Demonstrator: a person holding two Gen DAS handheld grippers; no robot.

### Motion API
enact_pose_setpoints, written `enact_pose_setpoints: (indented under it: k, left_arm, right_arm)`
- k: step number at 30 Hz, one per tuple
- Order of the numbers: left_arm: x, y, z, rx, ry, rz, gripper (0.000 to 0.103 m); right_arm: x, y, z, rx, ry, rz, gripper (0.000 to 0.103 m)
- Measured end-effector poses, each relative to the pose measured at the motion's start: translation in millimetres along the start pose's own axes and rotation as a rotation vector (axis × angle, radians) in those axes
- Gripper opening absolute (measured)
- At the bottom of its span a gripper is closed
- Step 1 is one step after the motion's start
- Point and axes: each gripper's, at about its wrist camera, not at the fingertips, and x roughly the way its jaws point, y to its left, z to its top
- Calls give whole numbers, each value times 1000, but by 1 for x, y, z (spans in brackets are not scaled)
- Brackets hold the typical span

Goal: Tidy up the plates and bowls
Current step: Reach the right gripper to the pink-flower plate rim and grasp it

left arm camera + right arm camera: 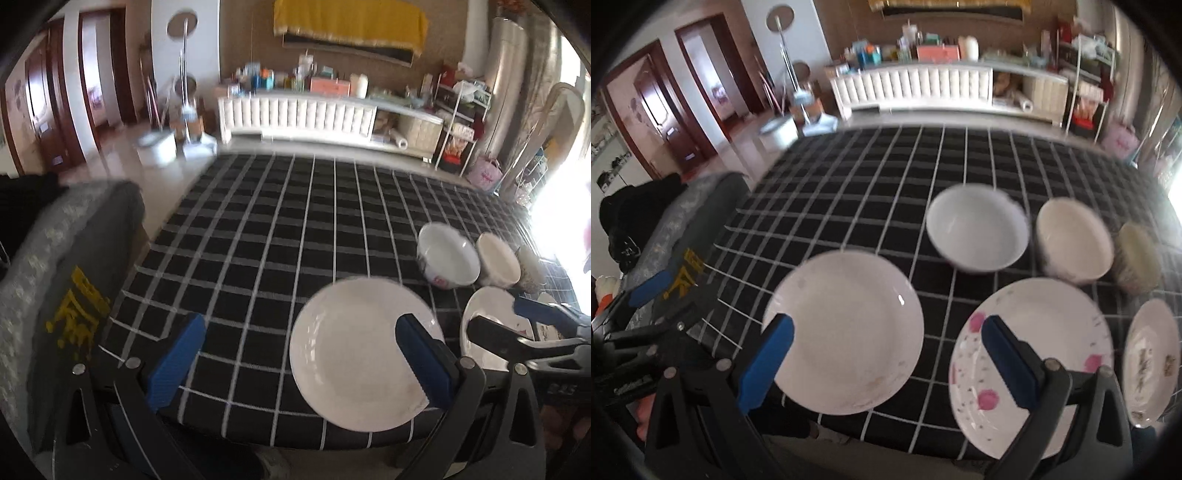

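Observation:
A plain white plate (351, 354) (849, 336) lies near the table's front edge. To its right lies a pink-flowered plate (1045, 343) (480, 314), then a third patterned plate (1152, 354). Behind them stand a white bowl (979, 232) (448, 258), a cream bowl (1071, 240) (496, 260) and a third bowl (1137, 258). My left gripper (299, 347) is open and empty above the front edge, left of the white plate. My right gripper (886, 347) is open and empty, hovering over the white and pink-flowered plates.
The table wears a black cloth with a white grid (280, 229). A grey cushioned seat (66, 258) stands at the table's left. A white cabinet (295, 114) with clutter stands across the room behind the table.

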Motion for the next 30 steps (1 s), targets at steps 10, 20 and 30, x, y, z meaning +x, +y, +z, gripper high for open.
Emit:
enact_pose_setpoints:
  k: [10, 20, 30]
  left_arm:
    - [76, 29, -19, -139, 229, -20, 74]
    - [103, 31, -30, -174, 340, -65, 34]
    - [111, 14, -30, -99, 366, -76, 22]
  right_arm:
    - [55, -3, 1, -69, 84, -56, 75]
    - [87, -15, -7, -60, 171, -98, 61]
    - [88, -16, -19, 1, 189, -73, 32]
